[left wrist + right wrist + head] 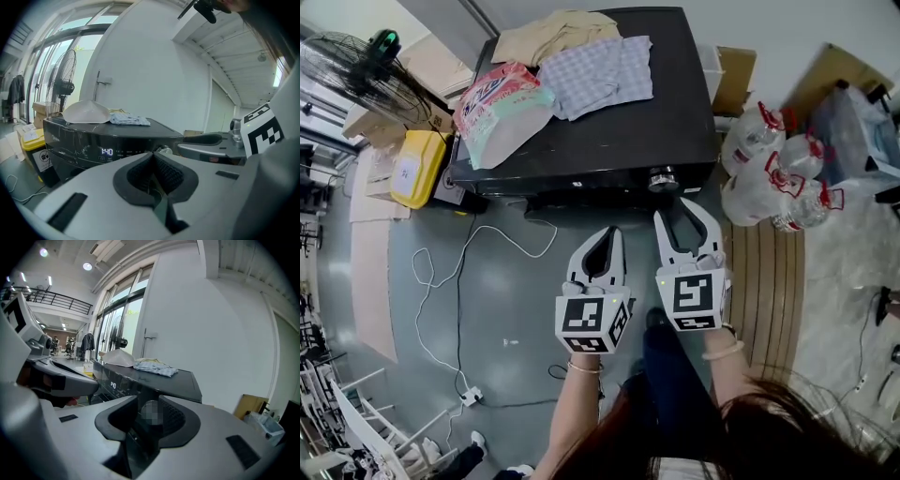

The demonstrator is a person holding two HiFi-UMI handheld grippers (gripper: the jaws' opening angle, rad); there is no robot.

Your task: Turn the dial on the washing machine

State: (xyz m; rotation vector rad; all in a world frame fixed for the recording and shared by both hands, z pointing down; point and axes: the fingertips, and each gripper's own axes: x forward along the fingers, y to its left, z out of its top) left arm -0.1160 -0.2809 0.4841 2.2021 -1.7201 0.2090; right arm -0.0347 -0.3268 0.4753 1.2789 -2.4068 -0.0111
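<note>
The black washing machine (609, 122) stands ahead of me, and its silver dial (663, 178) sits on the front panel towards the right. My right gripper (673, 208) is just short of the dial, its jaws open and nothing between them. In the right gripper view the dial (150, 411) shows through the gap of the right gripper (147, 401). My left gripper (615, 231) hangs to the left, a little further back, shut and empty. In the left gripper view the left gripper (152, 154) points at the panel, with the dial (164, 150) and the lit display (107, 151) beyond.
Folded clothes (595, 70) and a pink-and-white bag (502, 108) lie on the machine's lid. A yellow box (417, 167) and a fan (356, 66) stand to the left. A white cable (441, 281) trails over the floor. Tied plastic bags (769, 173) sit on wooden boards to the right.
</note>
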